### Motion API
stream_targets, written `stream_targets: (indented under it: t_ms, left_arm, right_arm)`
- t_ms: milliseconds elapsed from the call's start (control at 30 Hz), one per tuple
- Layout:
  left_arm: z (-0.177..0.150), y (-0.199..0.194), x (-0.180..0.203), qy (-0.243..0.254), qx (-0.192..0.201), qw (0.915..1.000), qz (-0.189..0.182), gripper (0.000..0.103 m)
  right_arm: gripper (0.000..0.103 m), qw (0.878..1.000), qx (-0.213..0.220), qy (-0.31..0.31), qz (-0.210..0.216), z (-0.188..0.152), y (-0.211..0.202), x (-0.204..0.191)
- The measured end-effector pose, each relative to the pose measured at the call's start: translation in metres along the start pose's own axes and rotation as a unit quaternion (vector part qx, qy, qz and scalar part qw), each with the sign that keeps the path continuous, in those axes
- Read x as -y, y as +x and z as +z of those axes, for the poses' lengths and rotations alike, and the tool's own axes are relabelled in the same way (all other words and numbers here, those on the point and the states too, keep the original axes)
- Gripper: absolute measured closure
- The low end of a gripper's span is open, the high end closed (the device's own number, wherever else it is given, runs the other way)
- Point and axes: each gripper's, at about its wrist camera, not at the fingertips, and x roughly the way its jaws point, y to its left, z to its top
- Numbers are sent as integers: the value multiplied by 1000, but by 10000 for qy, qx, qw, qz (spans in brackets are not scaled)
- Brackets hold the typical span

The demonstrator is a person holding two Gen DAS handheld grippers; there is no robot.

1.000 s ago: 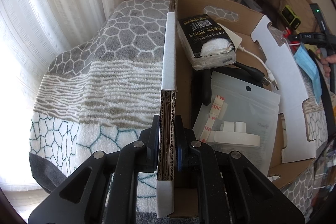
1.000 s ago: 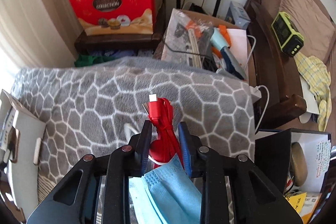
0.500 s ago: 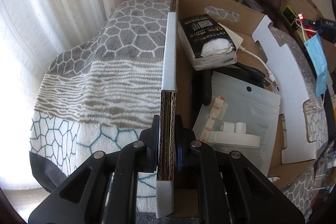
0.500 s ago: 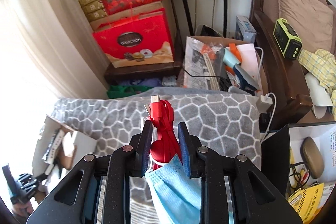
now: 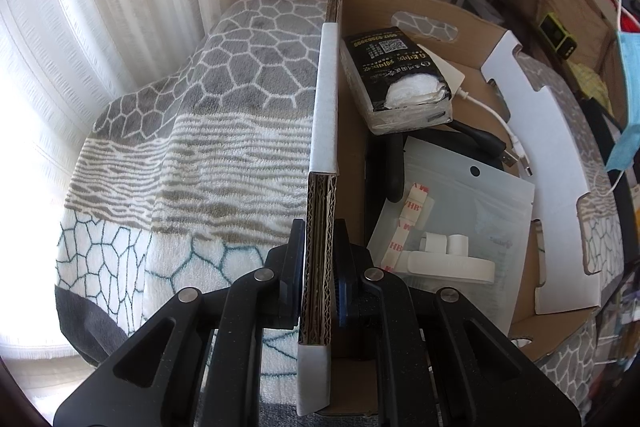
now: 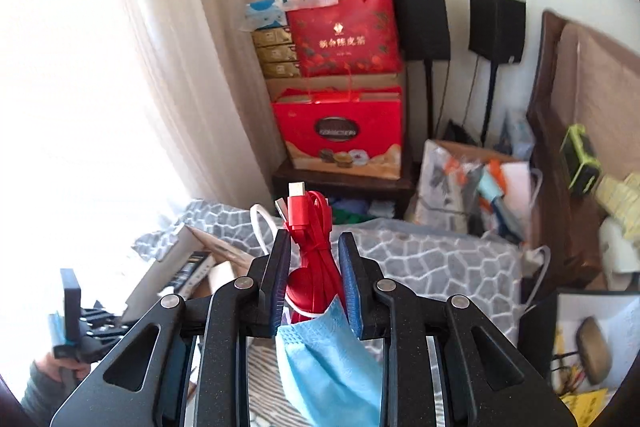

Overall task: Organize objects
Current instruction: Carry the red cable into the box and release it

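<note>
1. Far left in the left wrist view, one white curtain (image 5: pixel 120 7) hangs by the bright window.
2. Next comes one blanket (image 5: pixel 224 131) with grey and white shapes on it. The box sits on top of it.
3. The left gripper (image 5: pixel 320 255) is clenched on the left wall of the one cardboard box (image 5: pixel 320 187). One finger is outside the wall and one is inside.
4. Inside the box, at the back, lies one black tissue pack (image 5: pixel 396 79) with white tissue showing at its end.
5. In front of it lies one clear plastic bag (image 5: pixel 460 227) with white bits and red-lettered strips inside.
6. One white cable (image 5: pixel 496 115) and one black cable (image 5: pixel 480 141) lie by the bag, under the tissue pack's end.
7. One white cardboard flap (image 5: pixel 552 167) stands along the box's right side.
8. At the far right edge of that view, one blue face mask (image 5: pixel 628 99) hangs high in the air, to the right of the box.
9. In the right wrist view, the right gripper (image 6: pixel 314 267) is grasping one bundled red cable (image 6: pixel 316 239). The mask hangs below its fingers, caught in with the cable.
10. Behind it are two red gift bags (image 6: pixel 340 135), one on top of the other.
11. Right of them stand two black speakers (image 6: pixel 496 23).
12. Low on the left, a hand (image 6: pixel 52 375) holds the other gripper.
</note>
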Motion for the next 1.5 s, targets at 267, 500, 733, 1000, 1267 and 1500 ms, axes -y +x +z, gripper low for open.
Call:
stream_targets:
  t_ms: [267, 500, 733, 1000, 1267, 1500]
  left_arm:
    - [0, 0, 0, -13, 6, 10000, 0, 92]
    - [-1, 0, 1, -10, 7, 10000, -7, 92]
    - [-1, 0, 2, -11, 10, 10000, -9, 92]
    - [-1, 0, 2, -13, 7, 10000, -6, 92]
    - [-1, 0, 3, -14, 18, 10000, -6, 92]
    - [-1, -1, 4, -19, 19, 10000, -6, 92]
  right_arm:
    - [96, 9987, -231, 256, 365, 3, 2, -9]
    - [93, 9973, -688, 73, 233, -17, 26, -19]
    - [65, 9884, -1503, 188, -75, -49, 79, -20]
    - [65, 9761, -2140, 390, -4, -83, 136, -30]
    - [64, 9708, -2368, 374, 51, -100, 154, -35]
    - [82, 9714, -2353, 302, 136, -102, 150, -42]
